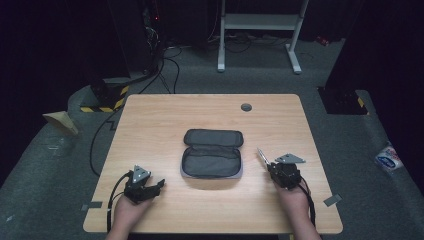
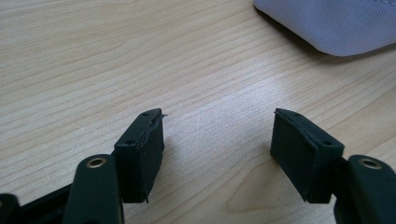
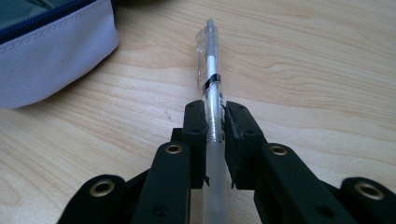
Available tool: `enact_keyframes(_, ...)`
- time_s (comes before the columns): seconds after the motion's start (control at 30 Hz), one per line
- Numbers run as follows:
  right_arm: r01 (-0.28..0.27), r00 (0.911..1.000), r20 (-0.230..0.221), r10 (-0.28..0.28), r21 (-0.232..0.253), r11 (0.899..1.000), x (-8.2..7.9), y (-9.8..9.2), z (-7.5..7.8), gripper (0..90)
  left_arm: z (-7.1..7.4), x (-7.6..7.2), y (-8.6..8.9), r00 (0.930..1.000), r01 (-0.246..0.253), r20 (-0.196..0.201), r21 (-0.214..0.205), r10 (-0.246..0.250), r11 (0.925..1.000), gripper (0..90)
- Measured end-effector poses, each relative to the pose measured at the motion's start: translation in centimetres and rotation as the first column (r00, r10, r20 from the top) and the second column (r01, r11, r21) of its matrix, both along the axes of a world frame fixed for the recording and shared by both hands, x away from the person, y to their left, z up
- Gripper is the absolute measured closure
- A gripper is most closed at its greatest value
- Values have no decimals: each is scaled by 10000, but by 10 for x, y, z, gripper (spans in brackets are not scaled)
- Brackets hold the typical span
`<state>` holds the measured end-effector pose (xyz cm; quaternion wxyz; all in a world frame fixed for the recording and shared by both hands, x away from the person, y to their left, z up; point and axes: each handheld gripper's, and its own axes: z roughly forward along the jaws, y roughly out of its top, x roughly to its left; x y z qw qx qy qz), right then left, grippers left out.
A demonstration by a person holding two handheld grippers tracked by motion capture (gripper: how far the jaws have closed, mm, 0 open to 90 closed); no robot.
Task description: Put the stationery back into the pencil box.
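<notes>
Clear plastic pen (image 3: 211,70) clamped in my right gripper (image 3: 215,122), near open pouch (image 1: 212,152).
L gripper (image 2: 217,140) jaws wide, nothing between, low over wood table (image 2: 93,56).

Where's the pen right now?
The pen is clamped in the right gripper, low over the table's right side, just right of the open pouch.

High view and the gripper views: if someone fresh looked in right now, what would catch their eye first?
Probably the open pencil case, lying unzipped in the middle of the wooden table. Next, the clear pen clamped between the jaws of the right gripper at the case's right, its end pointing out ahead of the jaws. The left gripper rests at the case's left with its jaws apart and nothing between them.
</notes>
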<state>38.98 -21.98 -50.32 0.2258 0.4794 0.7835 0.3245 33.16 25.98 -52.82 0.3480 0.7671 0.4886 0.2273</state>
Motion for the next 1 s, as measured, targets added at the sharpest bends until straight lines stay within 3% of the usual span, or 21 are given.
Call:
enact_keyframes(0.57,-238,9980,583,223,245,9994,-9,-1,7,787,0,3,-1,10000,49,10,-15,-49,10000,347)
enact_keyframes(0.8,-326,9932,1136,259,577,9978,-17,-3,23,787,0,3,-1,10000,53,1,-30,-53,10000,347)
enact_keyframes(1.0,-481,9909,1284,394,651,9967,-17,0,28,787,0,4,-1,9999,131,-21,-1,-131,9999,346)
